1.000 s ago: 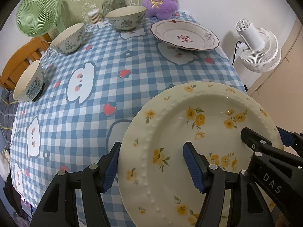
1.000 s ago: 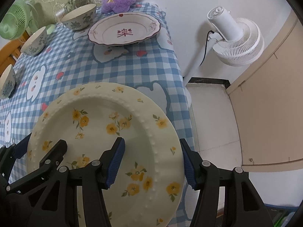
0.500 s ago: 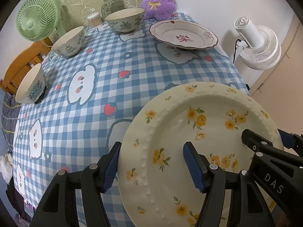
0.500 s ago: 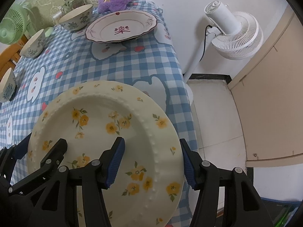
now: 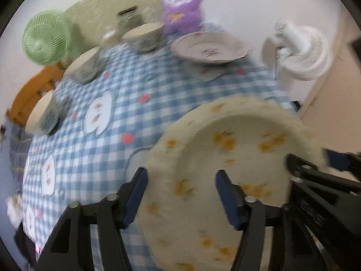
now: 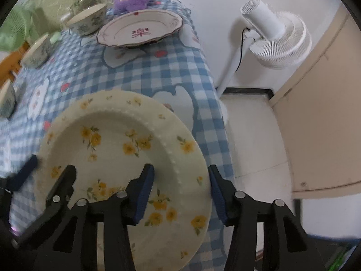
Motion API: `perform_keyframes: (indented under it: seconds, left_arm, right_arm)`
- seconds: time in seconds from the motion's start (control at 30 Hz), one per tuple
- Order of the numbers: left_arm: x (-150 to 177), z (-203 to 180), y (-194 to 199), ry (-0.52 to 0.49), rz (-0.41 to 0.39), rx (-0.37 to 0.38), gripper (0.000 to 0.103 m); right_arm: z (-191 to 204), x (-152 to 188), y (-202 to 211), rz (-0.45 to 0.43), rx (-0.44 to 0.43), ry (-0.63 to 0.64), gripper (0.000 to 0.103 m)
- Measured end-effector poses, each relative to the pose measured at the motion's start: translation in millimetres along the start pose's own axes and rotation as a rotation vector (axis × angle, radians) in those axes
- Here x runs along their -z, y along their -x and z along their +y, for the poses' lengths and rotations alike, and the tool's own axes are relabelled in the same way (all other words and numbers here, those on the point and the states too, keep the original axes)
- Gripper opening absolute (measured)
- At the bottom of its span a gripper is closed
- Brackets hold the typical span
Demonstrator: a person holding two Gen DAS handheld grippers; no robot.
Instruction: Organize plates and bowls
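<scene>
A cream plate with yellow flowers (image 5: 225,158) (image 6: 117,140) lies at the near right corner of the blue checked table (image 5: 126,103). My left gripper (image 5: 180,194) straddles its left rim, jaws closing, with the outer pad against the rim edge and the inner pad on the well. My right gripper (image 6: 179,189) straddles the right rim the same way, also closing. Each gripper shows in the other's view, the right gripper (image 5: 312,158) and the left gripper (image 6: 49,169). A red-patterned plate (image 5: 209,49) (image 6: 140,31) sits at the far right. Three bowls (image 5: 144,35) (image 5: 84,67) (image 5: 42,115) line the far and left sides.
A purple plush toy (image 5: 181,4) and a glass jar (image 5: 129,20) stand at the table's far edge, a green fan (image 5: 45,43) at far left. A white floor fan (image 6: 277,40) stands just off the table's right edge, beside a beige cabinet (image 6: 320,117).
Both pairs of jaws have narrowed onto the flowered plate's rim. The left wrist view has shifted and blurred; the right one has hardly moved.
</scene>
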State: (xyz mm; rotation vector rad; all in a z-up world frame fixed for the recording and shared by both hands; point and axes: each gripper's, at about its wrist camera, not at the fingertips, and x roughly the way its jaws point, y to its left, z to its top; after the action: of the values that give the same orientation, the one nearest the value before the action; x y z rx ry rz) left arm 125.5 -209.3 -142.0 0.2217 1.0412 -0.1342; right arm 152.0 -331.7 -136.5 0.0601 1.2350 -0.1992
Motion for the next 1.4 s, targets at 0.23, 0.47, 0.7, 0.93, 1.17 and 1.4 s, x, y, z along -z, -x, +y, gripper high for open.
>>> perform_keyframes:
  seconds: [0.23,0.47,0.7,0.93,1.17,1.4]
  left_arm:
    - [3,-21,-8,-0.023,0.083,0.084,0.06]
    - [3,-20,-5,-0.002,0.098,0.103,0.065]
    - [-7,-10,6,0.019,0.071,0.103,0.075]
    - [-20,0,30,0.045,0.027,0.093,0.084]
    - [-34,19,56,0.087,-0.014,0.105,0.089]
    - [-48,36,81,0.122,-0.053,0.116,0.09]
  right_arm:
    - [2,2,0,-0.002,0.005,0.033,0.051]
    - [-3,0,3,0.005,-0.027,0.016,0.051]
    - [1,-4,25,-0.035,-0.068,0.043,0.054]
    - [7,-10,60,-0.123,-0.096,0.061,0.073]
    - [11,-20,97,-0.212,-0.113,0.056,0.079]
    - [20,-24,131,-0.277,-0.111,0.043,0.086]
